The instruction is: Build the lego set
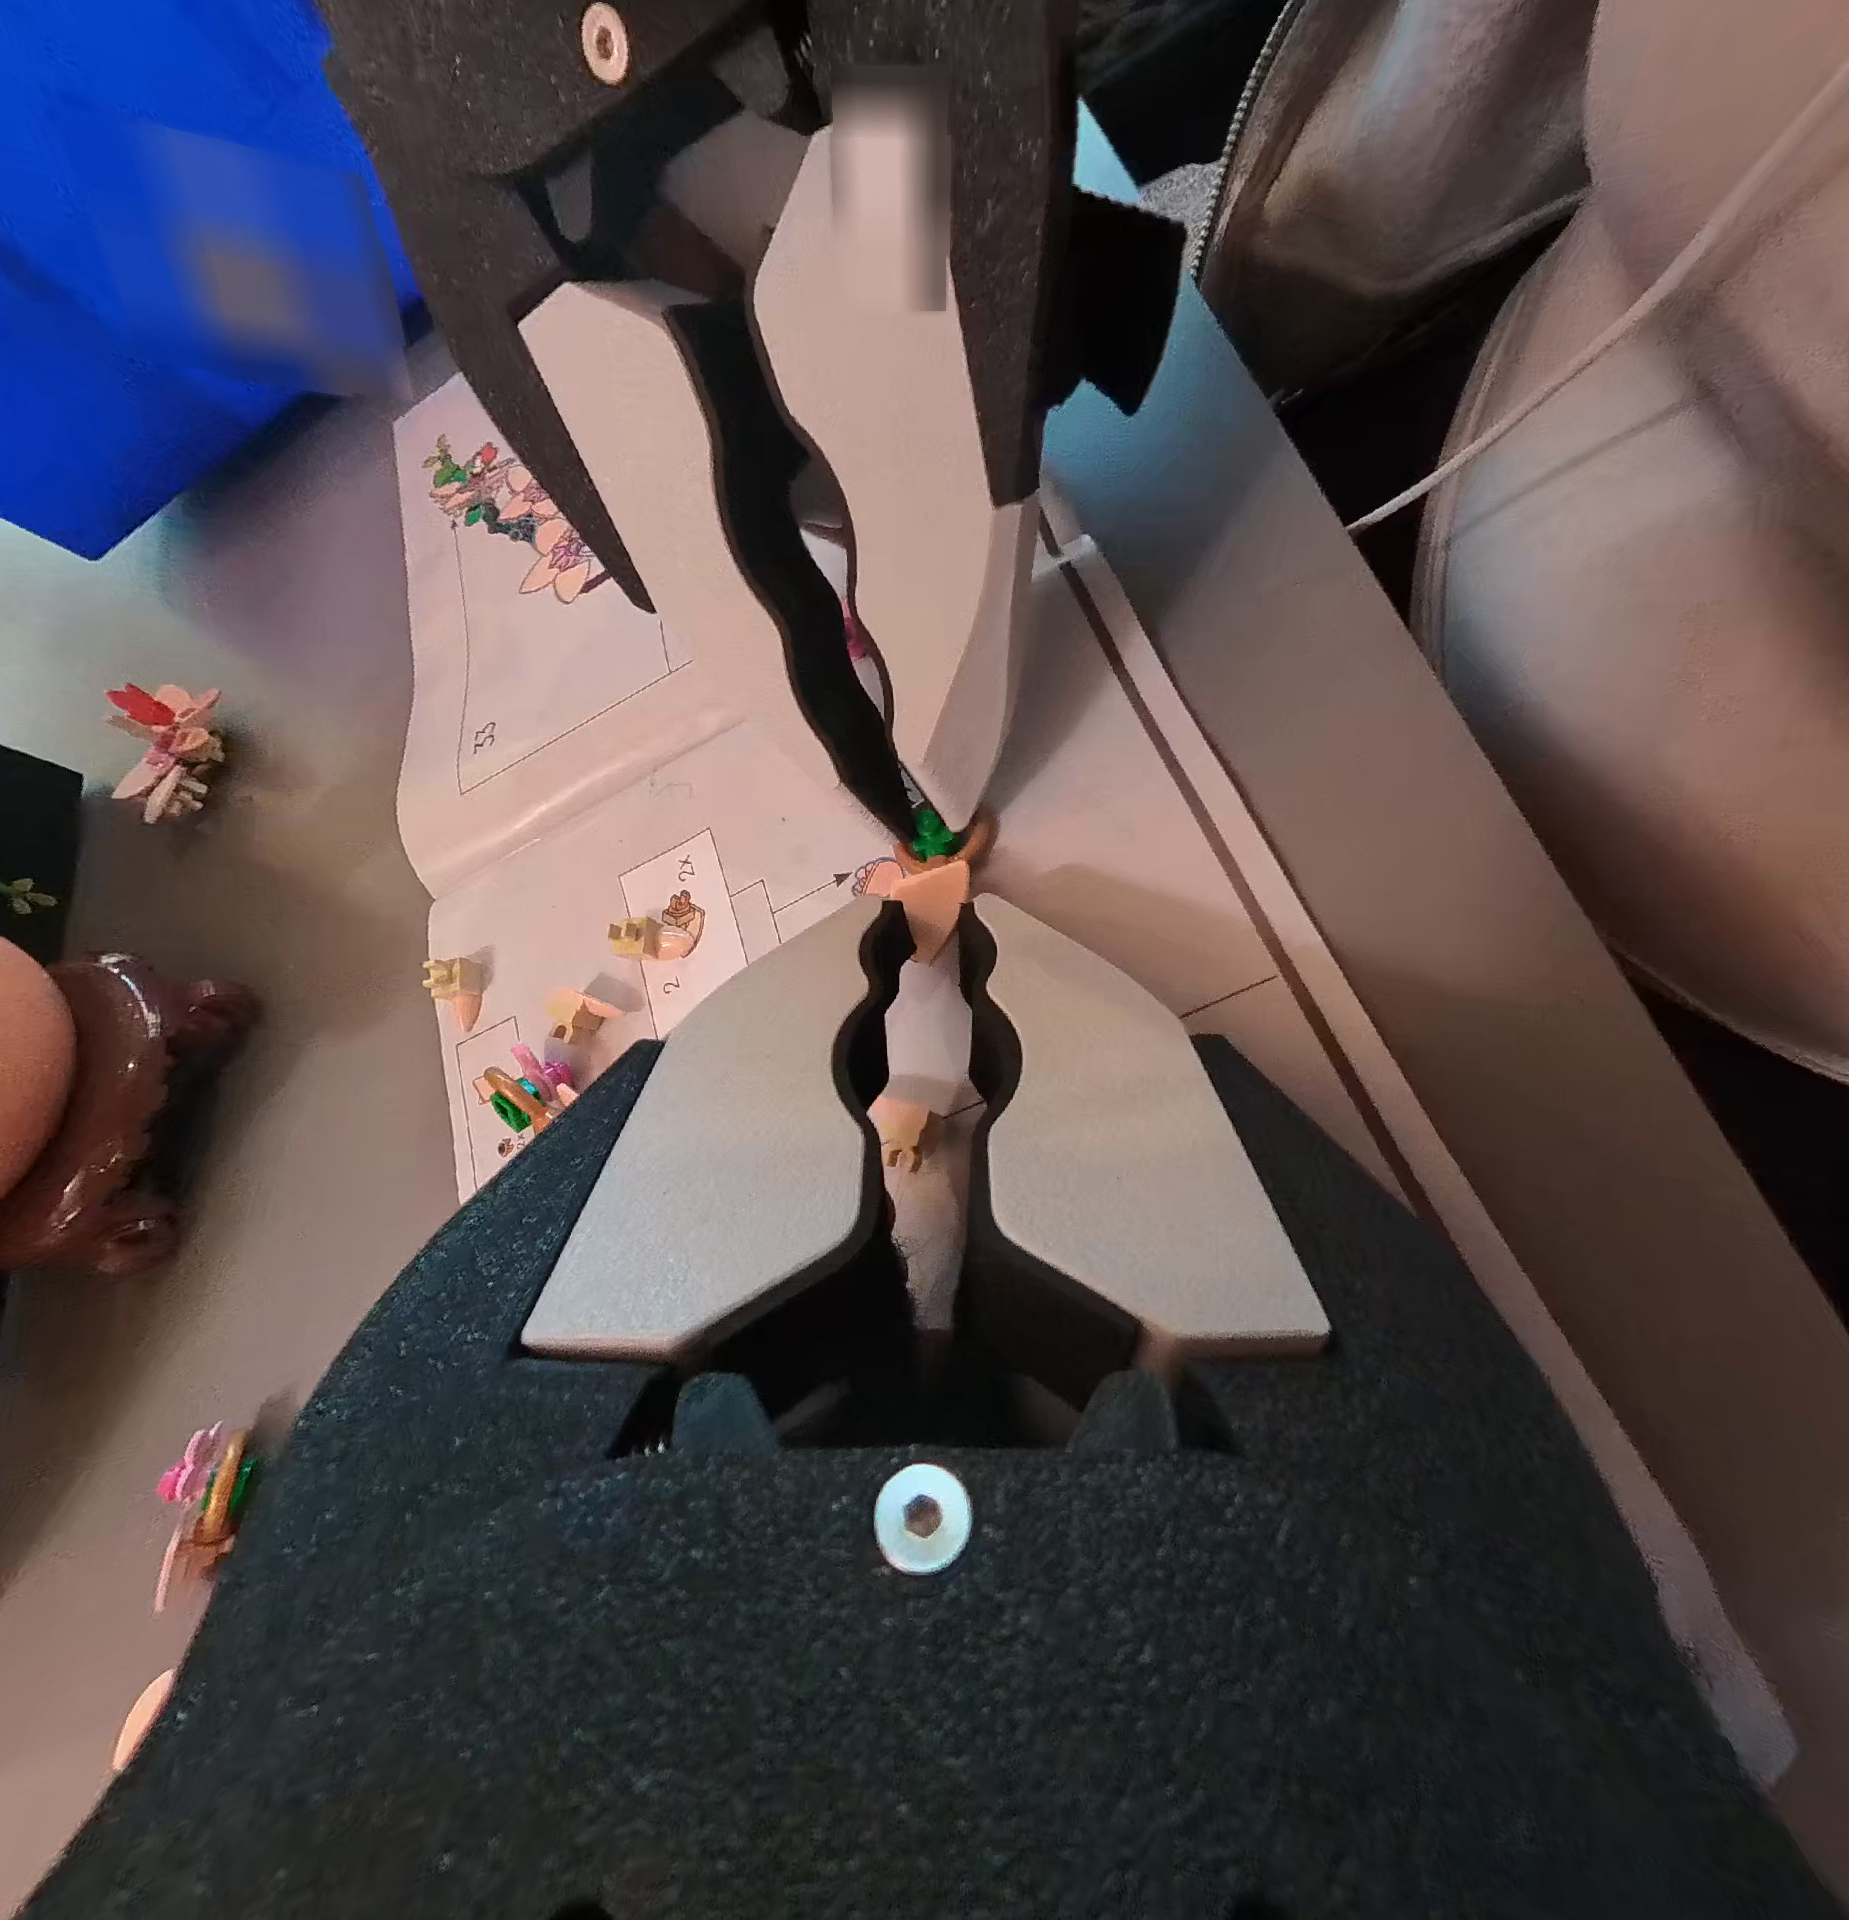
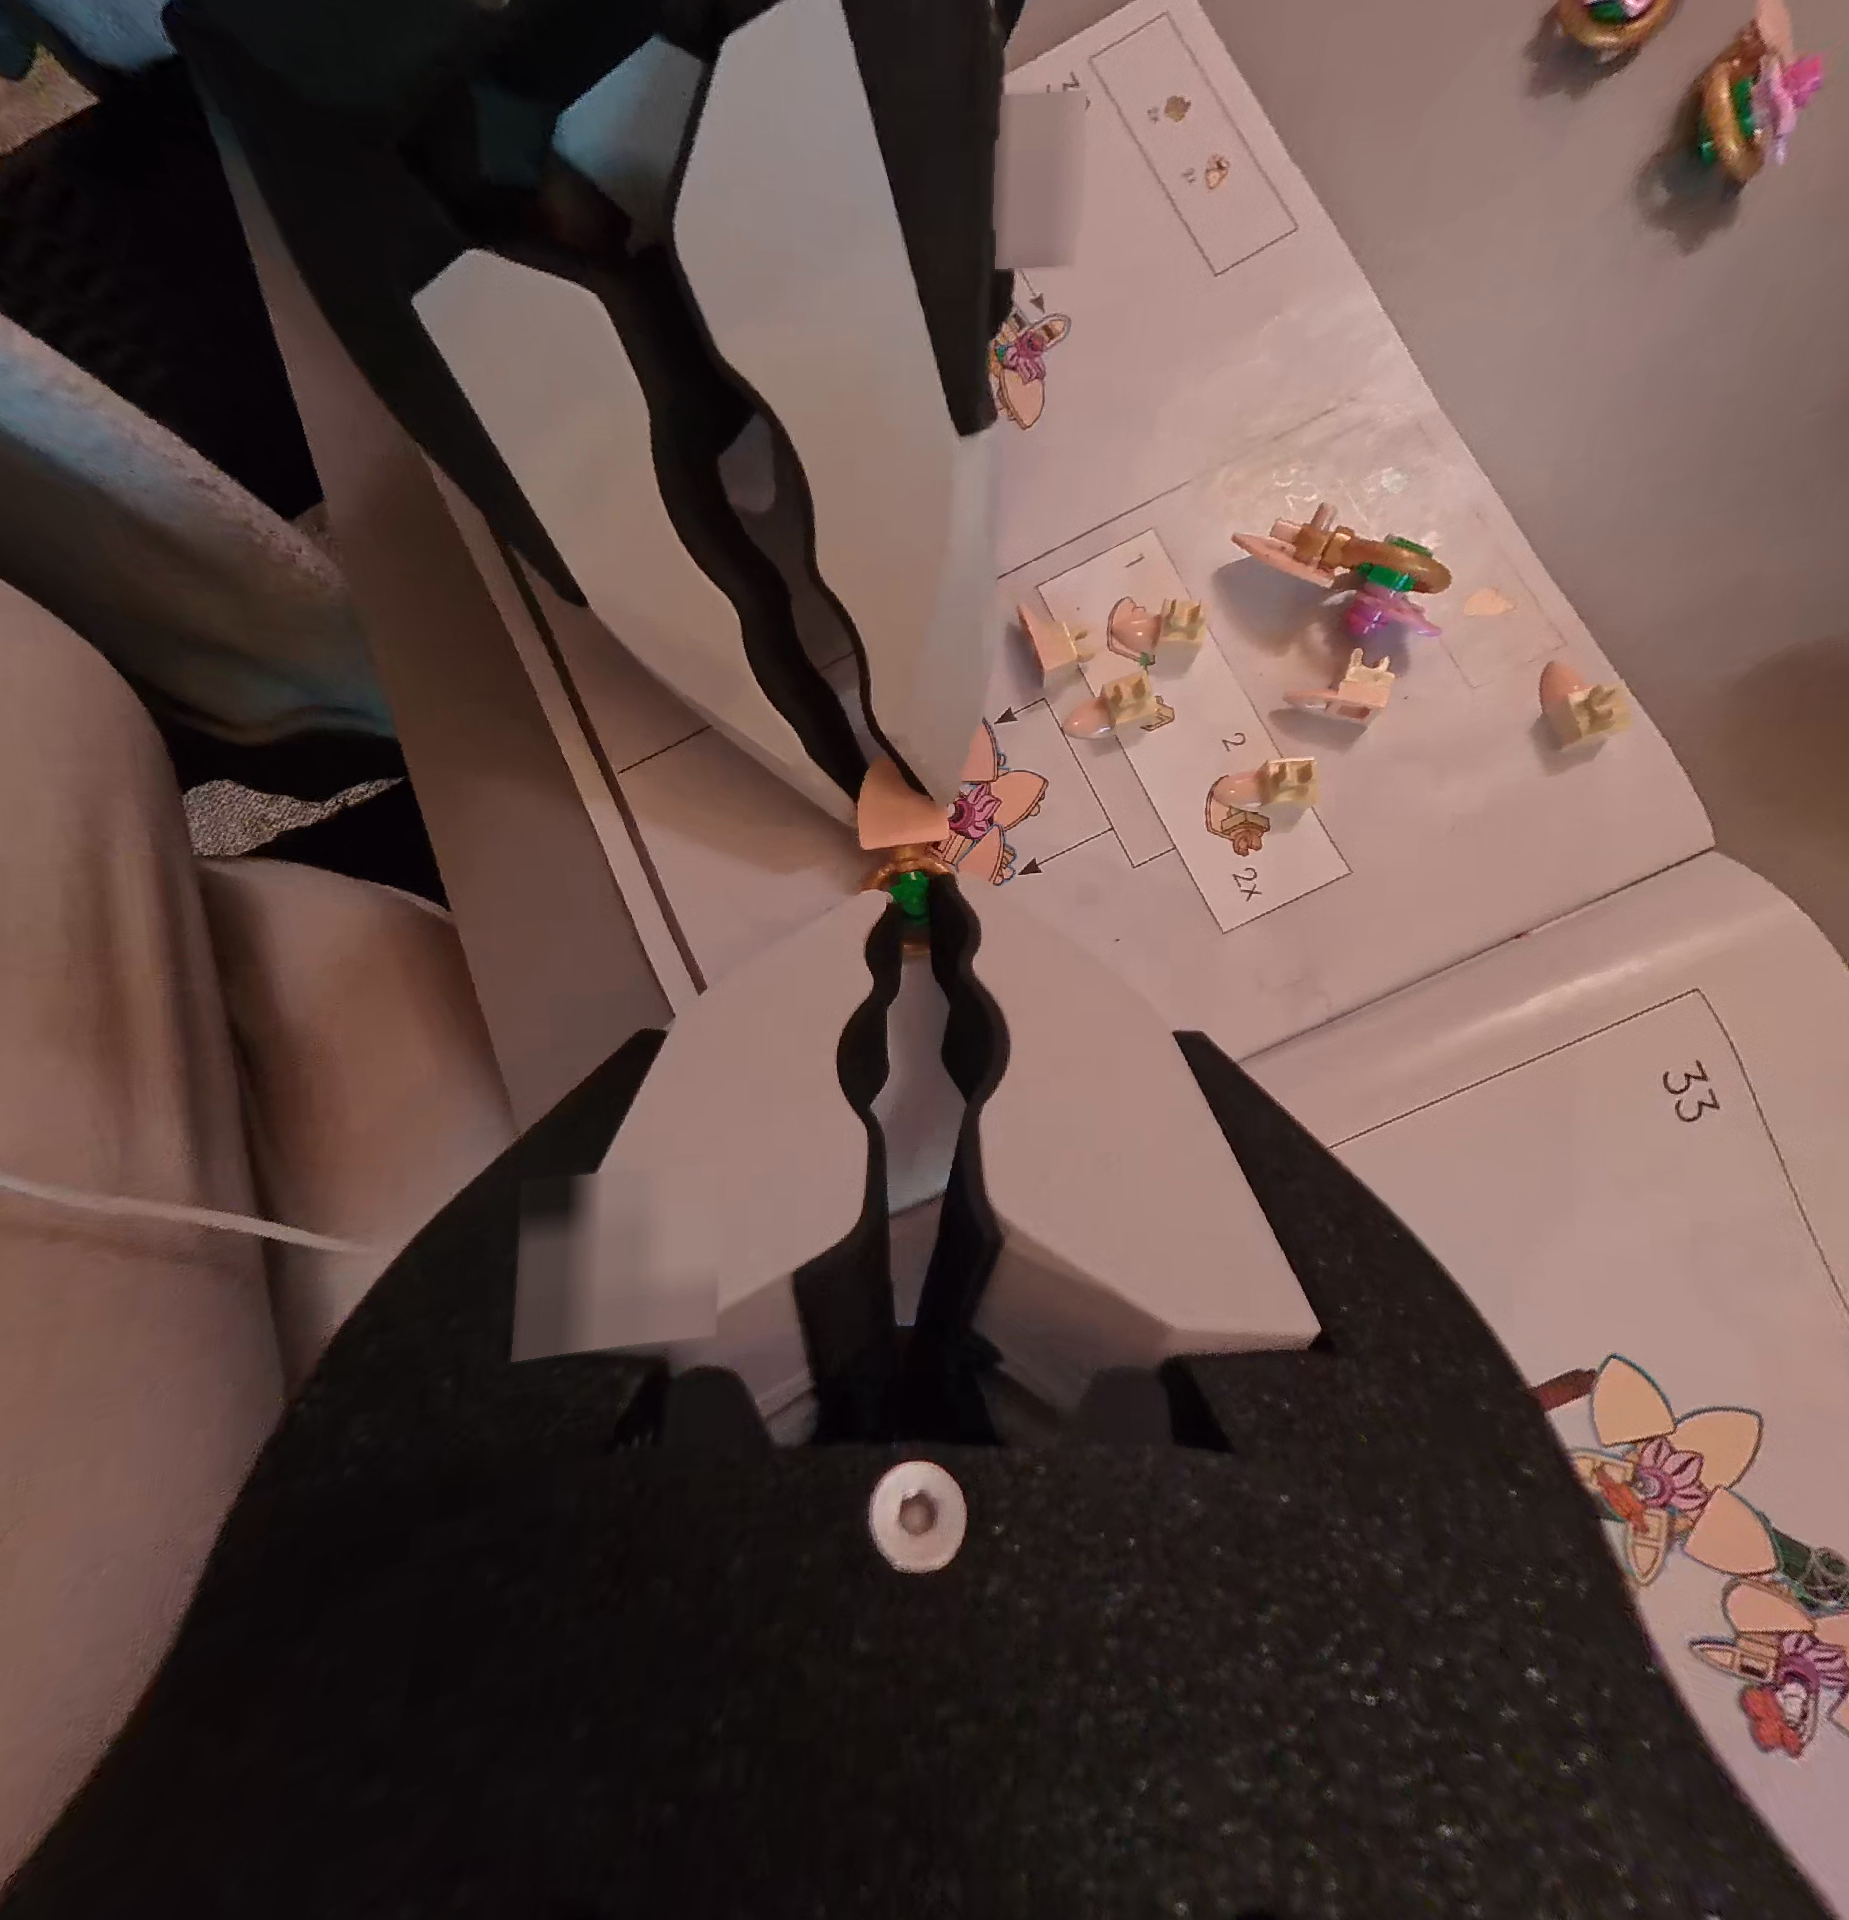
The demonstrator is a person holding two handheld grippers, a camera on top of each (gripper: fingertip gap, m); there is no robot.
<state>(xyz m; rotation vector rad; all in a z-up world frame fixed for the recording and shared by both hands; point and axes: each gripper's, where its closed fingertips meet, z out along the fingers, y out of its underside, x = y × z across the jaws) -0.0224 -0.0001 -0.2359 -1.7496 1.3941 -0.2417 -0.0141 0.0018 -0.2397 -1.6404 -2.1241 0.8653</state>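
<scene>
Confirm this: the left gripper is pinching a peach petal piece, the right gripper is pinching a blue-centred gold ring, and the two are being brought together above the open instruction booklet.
One detail is wrong: the gold ring in the right gripper has a green centre, not blue, as the right wrist view shows. The rest holds: the left gripper pinches the peach petal piece, and both meet above the open instruction booklet.

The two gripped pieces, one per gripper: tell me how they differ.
The left gripper holds a peach petal piece; the right gripper holds a gold ring piece with a green centre. The petal is flat and pointed, the ring round. Both are tiny, pinched at closed jaws' tips, and meet above the instruction booklet.
</scene>
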